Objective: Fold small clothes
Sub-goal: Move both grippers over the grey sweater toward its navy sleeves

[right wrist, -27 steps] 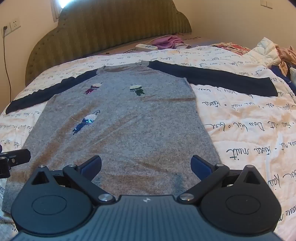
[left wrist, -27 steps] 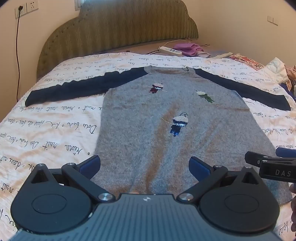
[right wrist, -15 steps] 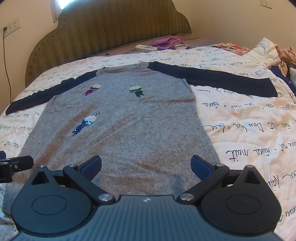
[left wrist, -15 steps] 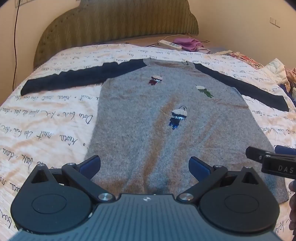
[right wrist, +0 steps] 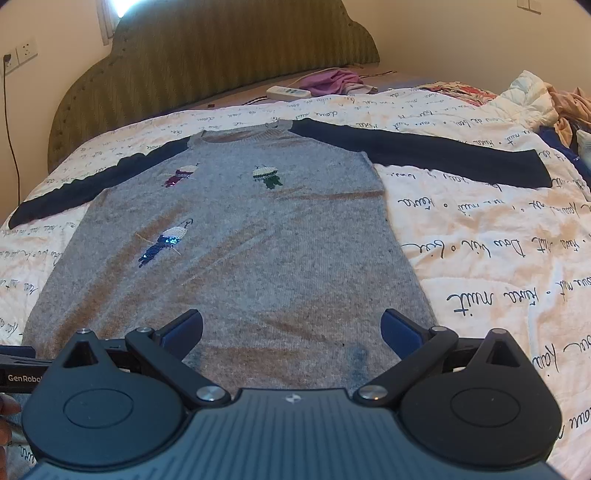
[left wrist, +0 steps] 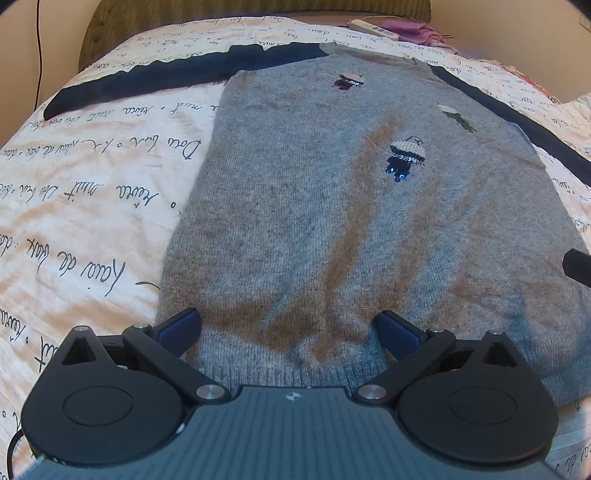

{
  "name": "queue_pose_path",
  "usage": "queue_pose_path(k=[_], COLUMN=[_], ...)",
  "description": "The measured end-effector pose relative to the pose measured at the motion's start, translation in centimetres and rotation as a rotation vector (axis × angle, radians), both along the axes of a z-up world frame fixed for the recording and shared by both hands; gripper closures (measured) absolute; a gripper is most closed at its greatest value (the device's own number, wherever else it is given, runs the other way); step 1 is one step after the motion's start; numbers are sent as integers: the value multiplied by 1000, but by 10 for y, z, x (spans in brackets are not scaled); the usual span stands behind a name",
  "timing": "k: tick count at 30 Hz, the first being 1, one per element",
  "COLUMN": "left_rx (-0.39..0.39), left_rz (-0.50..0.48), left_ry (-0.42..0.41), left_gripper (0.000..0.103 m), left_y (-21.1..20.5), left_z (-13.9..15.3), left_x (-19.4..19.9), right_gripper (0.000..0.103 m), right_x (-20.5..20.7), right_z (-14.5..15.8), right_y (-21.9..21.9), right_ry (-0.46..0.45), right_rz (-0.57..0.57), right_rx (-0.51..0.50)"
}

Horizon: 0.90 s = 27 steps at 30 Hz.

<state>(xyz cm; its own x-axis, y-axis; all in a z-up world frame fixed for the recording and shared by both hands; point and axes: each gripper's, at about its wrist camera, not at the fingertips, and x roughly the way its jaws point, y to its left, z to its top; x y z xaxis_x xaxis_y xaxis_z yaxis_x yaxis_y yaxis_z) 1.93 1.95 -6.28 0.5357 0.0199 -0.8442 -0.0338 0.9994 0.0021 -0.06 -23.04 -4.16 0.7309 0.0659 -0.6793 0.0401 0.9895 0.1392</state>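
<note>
On the bed [right wrist: 498, 266], a grey sweater [right wrist: 240, 258] with navy sleeves lies flat, face up. Approach step: left gripper [left wrist: 288, 325] and right gripper [right wrist: 291, 325], both spread wide and empty, tilt down over the hem. Next move likely calls for pinching the hem corners.

Left wrist view: set low over the sweater's [left wrist: 295, 221] hem, tilted steeply down, looking up the garment toward the headboard [left wrist: 258, 14], which is cut off at the top edge. Right wrist view: set above the same hem further right, tilted less, taking in headboard, wall and bedspread [right wrist: 498, 258]. Shared by both: grey body, dark sleeves, three embroidered figures.
</note>
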Motion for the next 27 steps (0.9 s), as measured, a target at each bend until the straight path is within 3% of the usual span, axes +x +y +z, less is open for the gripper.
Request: queue_pose_path(k=[9,14,23,27], left_rx=[-13,8,63,92], left_rz=[3,6,-37,-63], left_ry=[-4,-54,-31,-93], left_gripper=[0,0,0,0], left_y=[0,-5,-11,-18], left_z=[0,-1,7,19], left_x=[-1,-7,-1,-1], right_gripper=[0,0,0,0], right_x=[-1,-1,6,13], right_z=[-4,-4,-6,-12], right_y=[2,-1,-10,-16], right_ry=[12,19,17,30], right_rz=[9,3,-2,-8], right_rx=[5,13,7,5])
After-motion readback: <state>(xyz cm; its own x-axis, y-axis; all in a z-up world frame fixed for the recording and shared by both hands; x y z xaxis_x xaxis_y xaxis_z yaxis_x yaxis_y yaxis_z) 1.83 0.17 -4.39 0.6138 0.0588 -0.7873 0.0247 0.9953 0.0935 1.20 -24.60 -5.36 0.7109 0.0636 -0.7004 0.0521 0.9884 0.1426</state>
